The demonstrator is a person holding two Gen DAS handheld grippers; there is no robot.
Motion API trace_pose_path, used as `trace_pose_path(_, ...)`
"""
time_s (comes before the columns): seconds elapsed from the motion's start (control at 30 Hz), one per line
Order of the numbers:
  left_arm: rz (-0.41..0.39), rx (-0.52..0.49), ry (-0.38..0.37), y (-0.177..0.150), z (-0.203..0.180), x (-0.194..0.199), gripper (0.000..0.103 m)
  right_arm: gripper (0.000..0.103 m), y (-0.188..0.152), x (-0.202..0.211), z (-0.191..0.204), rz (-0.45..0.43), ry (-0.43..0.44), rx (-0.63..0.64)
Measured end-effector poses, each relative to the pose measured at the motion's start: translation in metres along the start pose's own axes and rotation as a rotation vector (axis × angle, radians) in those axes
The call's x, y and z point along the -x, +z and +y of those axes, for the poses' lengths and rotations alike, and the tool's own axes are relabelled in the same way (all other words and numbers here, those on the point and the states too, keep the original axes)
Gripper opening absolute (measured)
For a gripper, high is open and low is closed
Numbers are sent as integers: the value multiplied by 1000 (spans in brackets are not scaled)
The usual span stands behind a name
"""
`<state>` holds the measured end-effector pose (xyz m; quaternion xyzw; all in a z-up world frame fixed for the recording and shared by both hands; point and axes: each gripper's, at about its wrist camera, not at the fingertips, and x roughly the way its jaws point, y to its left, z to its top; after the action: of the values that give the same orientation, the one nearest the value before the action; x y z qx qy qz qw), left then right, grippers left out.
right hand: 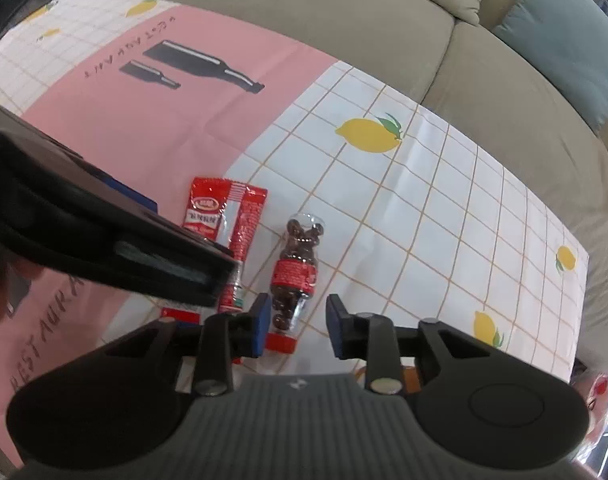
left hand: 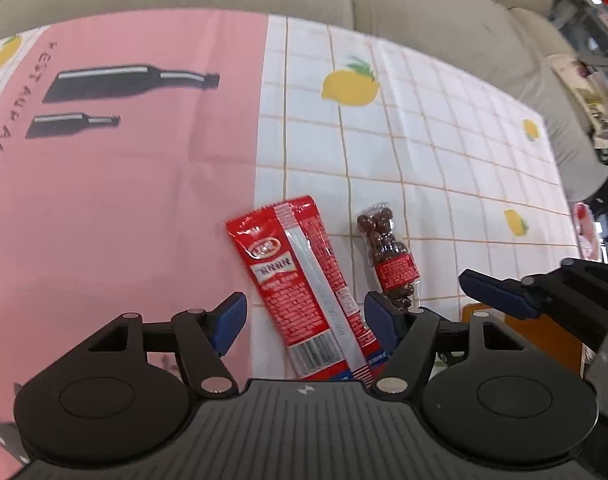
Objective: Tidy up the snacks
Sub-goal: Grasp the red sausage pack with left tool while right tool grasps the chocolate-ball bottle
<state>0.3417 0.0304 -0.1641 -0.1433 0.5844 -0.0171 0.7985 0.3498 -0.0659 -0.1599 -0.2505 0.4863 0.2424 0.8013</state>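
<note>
Right wrist view alone shows the bear bottle's (right hand: pixel 294 270) red cap.

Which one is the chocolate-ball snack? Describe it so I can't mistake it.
Find the tablecloth in front of the sofa, where its pink panel meets the white lemon-print grid. Two snacks lie side by side just on the white part. Yours is the clear bear-shaped bottle full of dark brown balls with a red label band, not the flat red sachet beside it.
</note>
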Motion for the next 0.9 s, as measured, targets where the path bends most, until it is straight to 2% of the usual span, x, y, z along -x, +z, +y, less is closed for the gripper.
trace_pose_path(0.1, 0, 34, 24, 1, -6, -7, 79, 30, 1, -4, -2, 14, -4, 22)
trace_pose_path(0.2, 6, 41, 40, 2, -12, -16, 80, 35, 0, -7, -3, 26, -7, 37)
trace_pose_path(0.3, -21, 0, 74, 0, -19, -18, 79, 36, -1, -7, -4, 25, -1, 37)
trace_pose_path(0.37, -25, -27, 85, -1, -20, -18, 75, 37, -1, -8, -4, 25, 0, 34)
trace_pose_path(0.4, -22, -40, 87, -1, -19, -17, 71, 38, -1, -9, -4, 30, 2, 35)
trace_pose_path(0.57, 10, -92, 102, 1, 3, -14, 68, 41, -1, -10, 4, 23, 32, 28)
trace_pose_path(0.73, 70, -189, 120, 4, 33, -6, 65, 43, 2, -13, 13, 18, 60, 6)
trace_pose_path(0.8, 105, -279, 129, 3, 39, -4, 65, 44, 4, -16, 12, 24, 66, -30)
trace_pose_path(0.9, 155, -416, 146, -2, 43, -2, 69, 52, 10, -22, 7, 43, 81, -99)
